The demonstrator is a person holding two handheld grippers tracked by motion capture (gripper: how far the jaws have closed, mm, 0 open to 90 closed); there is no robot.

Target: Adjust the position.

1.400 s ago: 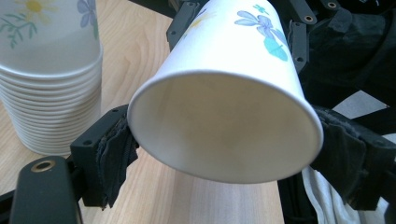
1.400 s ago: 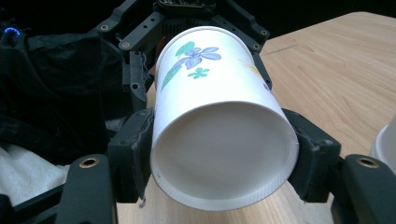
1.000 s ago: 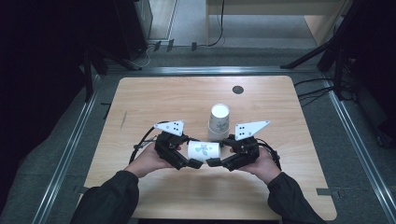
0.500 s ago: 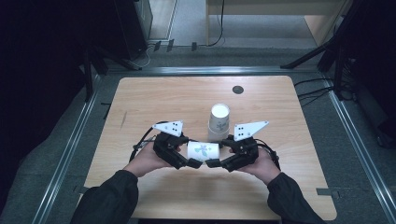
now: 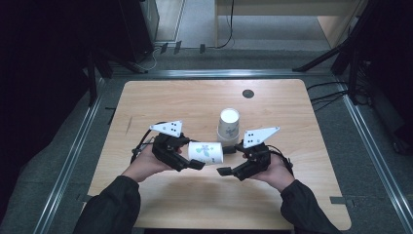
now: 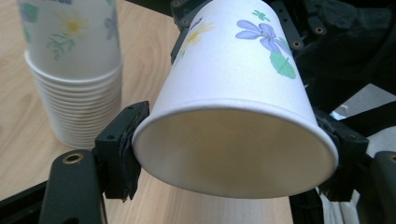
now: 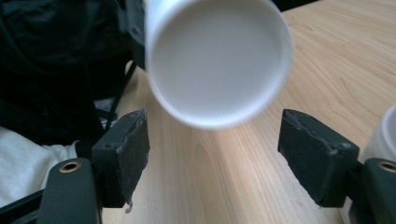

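Note:
A white paper cup [image 5: 205, 152] with flower prints lies on its side above the table, between my two hands. My left gripper [image 5: 191, 153] is shut on it near the rim. In the left gripper view the cup [image 6: 233, 107] has its open mouth toward the camera, and both pads press its sides around the gripper [image 6: 231, 158]. My right gripper [image 5: 228, 160] is open just right of the cup's base. In the right gripper view the blurred cup base [image 7: 217, 60] hangs above the wide-open gripper [image 7: 219, 154], touching neither pad.
A stack of several matching cups [image 5: 229, 126] stands upright just behind the hands, also seen as the stack [image 6: 70, 70] and at the right edge as the stack [image 7: 387, 135]. A small dark round hole [image 5: 248, 93] sits near the wooden table's [image 5: 165, 102] far edge.
The left gripper and the cup have shifted slightly left, away from the right gripper. The stack has not moved.

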